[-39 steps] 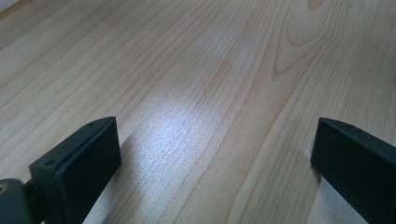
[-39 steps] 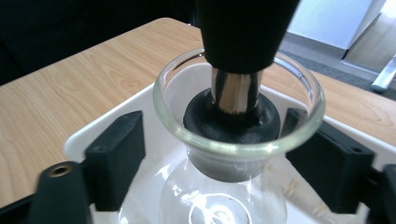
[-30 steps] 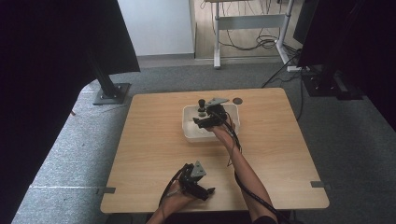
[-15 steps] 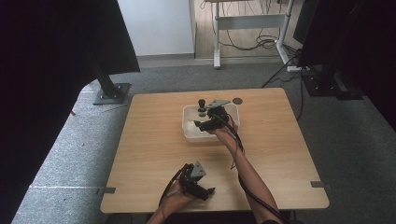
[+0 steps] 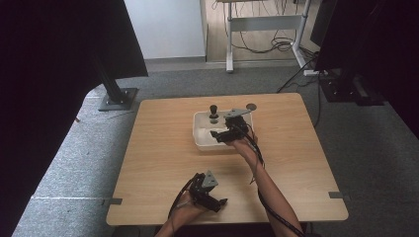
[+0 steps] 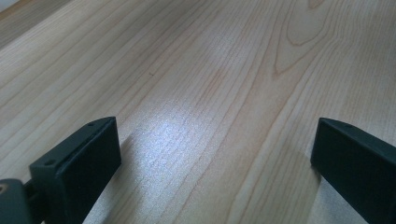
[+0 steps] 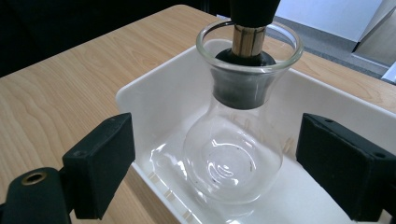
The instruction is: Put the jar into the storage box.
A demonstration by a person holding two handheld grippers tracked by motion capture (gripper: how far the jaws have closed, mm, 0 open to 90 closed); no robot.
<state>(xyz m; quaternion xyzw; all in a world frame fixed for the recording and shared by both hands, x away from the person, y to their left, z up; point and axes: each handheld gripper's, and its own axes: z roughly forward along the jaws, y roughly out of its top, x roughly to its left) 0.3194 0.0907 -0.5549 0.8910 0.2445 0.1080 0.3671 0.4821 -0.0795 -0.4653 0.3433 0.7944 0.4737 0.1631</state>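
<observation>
A clear glass carafe (image 7: 233,154) with a black stopper (image 7: 243,77) stands upright in a white plastic tray (image 7: 154,81). In the high view the carafe (image 5: 214,114) is at the far left of the tray (image 5: 203,143), mid-table. My right gripper (image 7: 215,140) is open at the tray's near rim, one jaw on each side of the carafe and not touching it. From above, that gripper (image 5: 217,134) reaches into the tray from the right. My left gripper (image 6: 210,140) is open over bare wood, low near the table's front edge (image 5: 217,201), holding nothing.
A small dark round disc (image 5: 251,106) lies on the wooden table (image 5: 163,148) just behind the tray. Grey carpet surrounds the table. A black stand base (image 5: 118,98) sits at the back left, and desk legs with cables (image 5: 267,39) stand behind.
The right gripper has shifted slightly toward the tray's near side. The left gripper has stayed where it was.
</observation>
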